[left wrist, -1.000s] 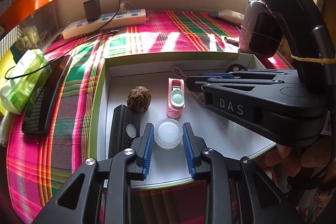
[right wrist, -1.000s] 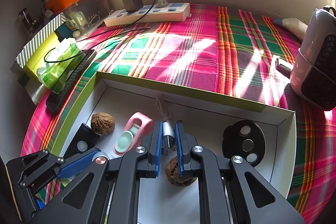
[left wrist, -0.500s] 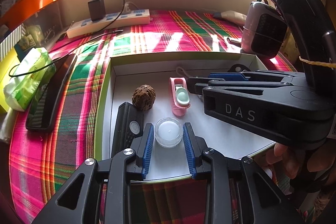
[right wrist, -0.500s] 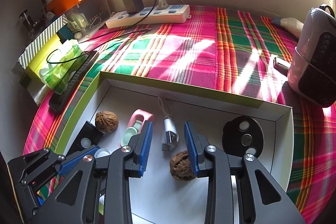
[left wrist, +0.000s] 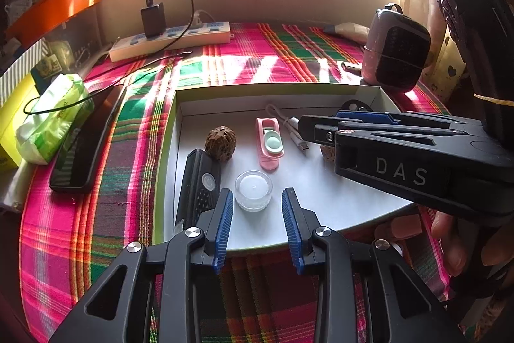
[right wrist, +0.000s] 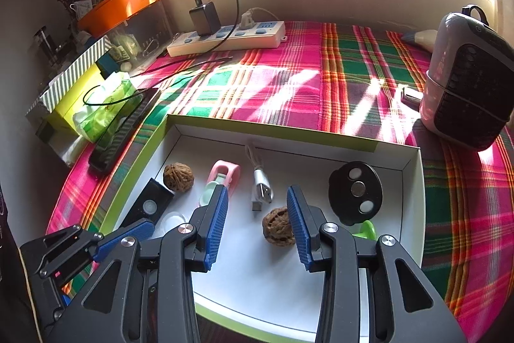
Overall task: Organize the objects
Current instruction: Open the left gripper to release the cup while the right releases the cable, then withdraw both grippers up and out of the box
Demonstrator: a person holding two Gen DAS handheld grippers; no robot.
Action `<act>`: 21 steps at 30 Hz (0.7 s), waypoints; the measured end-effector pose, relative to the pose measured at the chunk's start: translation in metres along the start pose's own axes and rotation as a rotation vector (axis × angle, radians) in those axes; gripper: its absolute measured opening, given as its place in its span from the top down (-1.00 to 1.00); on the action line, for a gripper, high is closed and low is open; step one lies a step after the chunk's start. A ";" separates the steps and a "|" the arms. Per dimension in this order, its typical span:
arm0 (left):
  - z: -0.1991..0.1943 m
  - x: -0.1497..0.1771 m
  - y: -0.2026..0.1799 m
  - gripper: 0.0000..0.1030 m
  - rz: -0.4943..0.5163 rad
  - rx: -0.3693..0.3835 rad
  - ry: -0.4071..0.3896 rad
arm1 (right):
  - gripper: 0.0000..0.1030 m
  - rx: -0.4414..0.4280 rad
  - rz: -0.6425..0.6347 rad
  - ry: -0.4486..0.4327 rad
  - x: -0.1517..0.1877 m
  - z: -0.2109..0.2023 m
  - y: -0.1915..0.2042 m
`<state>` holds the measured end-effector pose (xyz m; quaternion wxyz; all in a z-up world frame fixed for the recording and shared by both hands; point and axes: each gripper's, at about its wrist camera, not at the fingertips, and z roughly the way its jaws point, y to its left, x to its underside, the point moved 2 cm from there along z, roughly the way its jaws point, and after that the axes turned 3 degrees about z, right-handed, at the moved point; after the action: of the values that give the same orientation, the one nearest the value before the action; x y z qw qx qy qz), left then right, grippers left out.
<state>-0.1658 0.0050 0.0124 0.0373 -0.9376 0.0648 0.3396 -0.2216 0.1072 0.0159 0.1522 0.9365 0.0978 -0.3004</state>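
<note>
A white box with a green rim (left wrist: 170,118) (right wrist: 160,134) lies on the plaid cloth. In it lie a clear round pot (left wrist: 253,190), a black flat device (left wrist: 197,185) (right wrist: 151,204), two walnuts (left wrist: 220,143) (right wrist: 278,229), a pink clip (left wrist: 269,143) (right wrist: 221,177), a USB cable (left wrist: 294,132) (right wrist: 260,185) and a black disc (right wrist: 355,193). My left gripper (left wrist: 257,227) is open and empty, just behind the pot. My right gripper (right wrist: 257,224) is open and empty, above the cable plug and the near walnut.
A white power strip with a black charger (right wrist: 225,37) lies at the back. A green tissue pack (left wrist: 51,118) and a black phone (left wrist: 86,140) lie left of the box. A small heater (right wrist: 469,79) stands at the right. A person's fingers (left wrist: 456,243) hold the right gripper.
My right gripper opened, let go of the USB cable and drew back. My left gripper also drew back from the clear pot, still open.
</note>
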 end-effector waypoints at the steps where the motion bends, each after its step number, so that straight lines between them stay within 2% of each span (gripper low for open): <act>1: -0.002 0.000 -0.001 0.42 0.001 0.000 -0.003 | 0.22 0.000 0.002 -0.003 0.001 -0.002 0.000; 21: -0.037 0.020 -0.004 0.42 -0.010 0.005 -0.053 | 0.22 0.019 0.013 -0.088 0.037 -0.051 -0.001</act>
<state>-0.1262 0.0026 0.0282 0.0429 -0.9285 0.0601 0.3638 -0.1652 0.1291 0.0337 0.1493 0.9244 0.0819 -0.3413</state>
